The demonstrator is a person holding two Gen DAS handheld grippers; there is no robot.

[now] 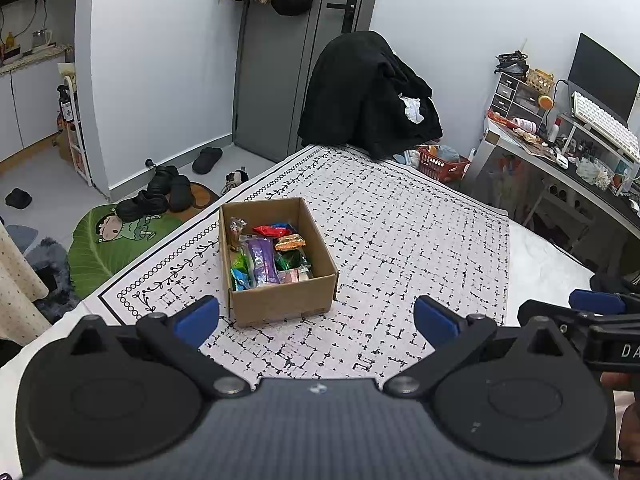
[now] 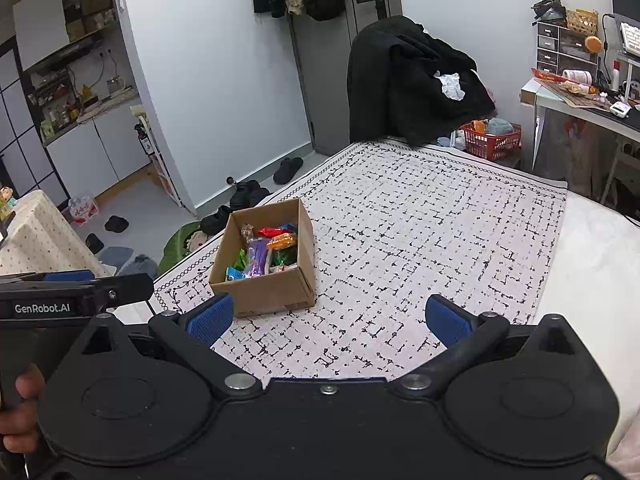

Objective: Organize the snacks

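Note:
An open cardboard box [image 1: 280, 304] [image 2: 264, 298] stands on a white cloth with a black dash pattern [image 1: 400, 240] [image 2: 420, 232]. Several snack packets lie inside it, among them a purple packet [image 1: 262, 262] [image 2: 257, 258], a red one [image 1: 270, 231] and an orange one [image 1: 290, 243] [image 2: 281, 241]. My left gripper [image 1: 316, 316] hangs open just in front of the box with nothing between its blue pads. To its right, my right gripper [image 2: 328, 316] is also open and holds nothing. Each gripper shows at the edge of the other's view.
A dark coat over a chair [image 1: 368, 96] [image 2: 408, 80] stands past the cloth's far edge, with a red basket [image 1: 442, 168] [image 2: 494, 140] beside it. A cluttered desk [image 1: 560, 152] runs along the right. Shoes [image 1: 160, 196] and a green mat [image 1: 112, 244] lie on the floor at left.

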